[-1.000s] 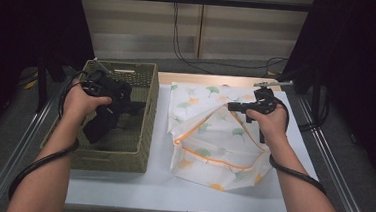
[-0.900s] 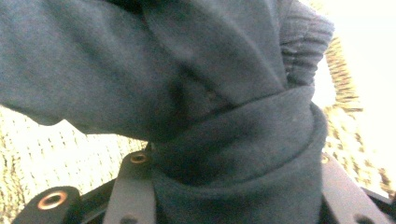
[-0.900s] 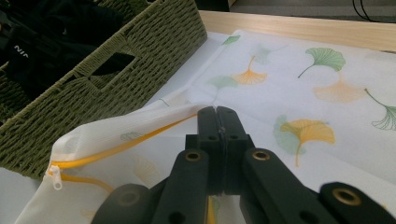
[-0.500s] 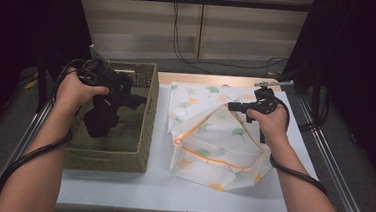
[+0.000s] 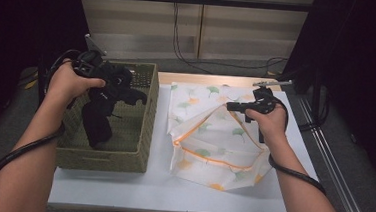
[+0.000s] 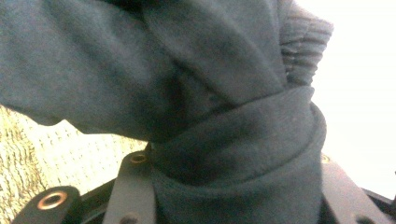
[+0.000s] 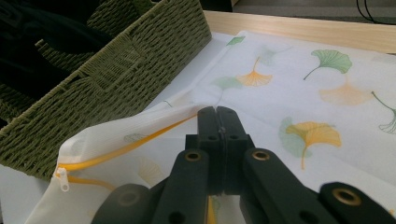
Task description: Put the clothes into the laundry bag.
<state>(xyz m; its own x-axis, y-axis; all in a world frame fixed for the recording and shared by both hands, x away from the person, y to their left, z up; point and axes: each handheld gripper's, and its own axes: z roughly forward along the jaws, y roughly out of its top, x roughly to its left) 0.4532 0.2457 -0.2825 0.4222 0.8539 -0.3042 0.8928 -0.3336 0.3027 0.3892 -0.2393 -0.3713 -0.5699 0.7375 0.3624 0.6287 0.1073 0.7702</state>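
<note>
Two grippers are at work, and the change is found at the left of the high view: the left gripper (image 5: 115, 83), which a second ago was sunk inside the woven basket (image 5: 148, 113), has been raised above its rim, and the dark garment (image 5: 97, 119) has been drawn up with it, its lower part hanging down into the basket. From this it may be judged that the garment is being lifted out for transfer into the laundry bag (image 5: 214, 138) at centre right (its mouth is already held open). The right gripper (image 5: 236, 107) has been kept where it was, its jaws shut on the bag's edge beside the orange zipper (image 7: 121, 147), the fabric raised into a tent. In the left gripper view the grip itself is made plain: a thick bunched fold of the dark fabric is clamped between the jaws, which is lost in shadow from above. In the right gripper view the zipper pull (image 7: 61, 179) at lower left and the basket's weave are seen close; the hanging length of the garment is given by the high view alone.
</note>
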